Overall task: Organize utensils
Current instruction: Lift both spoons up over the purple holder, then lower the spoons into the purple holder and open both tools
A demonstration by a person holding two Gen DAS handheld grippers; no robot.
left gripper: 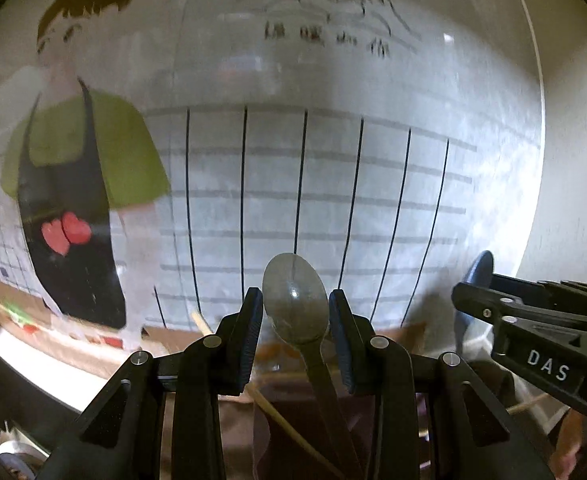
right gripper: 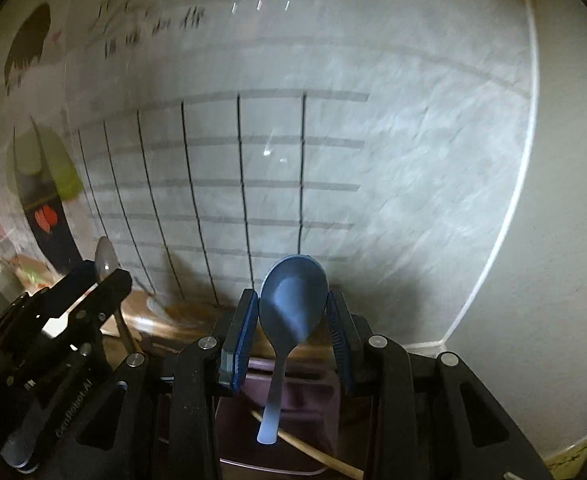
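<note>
Grey spoon (left gripper: 295, 300) gripped left, blue spoon (right gripper: 293, 300) right

metal spoon (left gripper: 295, 300): dull grey steel, smooth, faint sheen, between the left gripper (left gripper: 295, 336) pads
blue spoon (right gripper: 292, 300): matt plastic, smooth, handle paling to white (between the right gripper (right gripper: 292, 340) pads)
pads (right gripper: 239, 344): blue ribbed rubber
gripper arms: matt black plastic, silver metal pins
sticks (left gripper: 293, 432): pale bare wood, below the left gripper
poster (left gripper: 333, 184): crinkled paper under a glossy clear sheet, ahead of both grippers
</note>
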